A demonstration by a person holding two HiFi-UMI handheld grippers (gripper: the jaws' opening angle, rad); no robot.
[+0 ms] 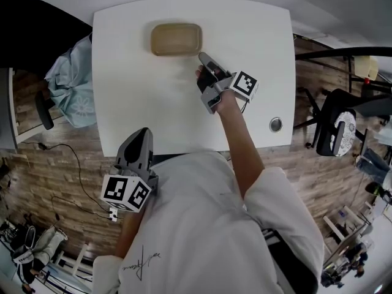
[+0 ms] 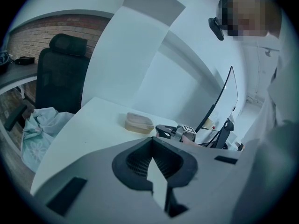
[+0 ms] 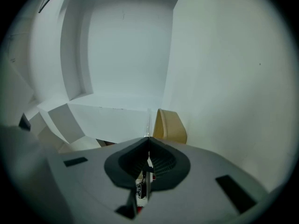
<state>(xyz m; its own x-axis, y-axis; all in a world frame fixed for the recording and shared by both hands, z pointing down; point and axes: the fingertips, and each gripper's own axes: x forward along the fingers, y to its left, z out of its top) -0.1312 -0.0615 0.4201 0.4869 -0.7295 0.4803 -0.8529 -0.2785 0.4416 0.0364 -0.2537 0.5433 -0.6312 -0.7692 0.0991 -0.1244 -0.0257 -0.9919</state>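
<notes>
Nearby, tan tray [image 1: 176,39] beside right hand-held gripper [image 1: 203,57], left hand-held gripper [image 1: 143,131] at table [image 1: 141,94] edge, both closed empty, blue cloth [image 1: 70,81] aside

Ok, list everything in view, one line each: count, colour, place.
table: one, white, centre of the head view.
container: one, tan, shallow, on the table's far part.
metal disc: one, silver, set in the table near its right edge.
cloth: one, pale blue, heaped beside the table's left edge.
office chair: one, black, left of the table.
left gripper: one, grey, jaws together, off the table's near edge.
right gripper: one, grey, jaws together, over the table just right of the container.
</notes>
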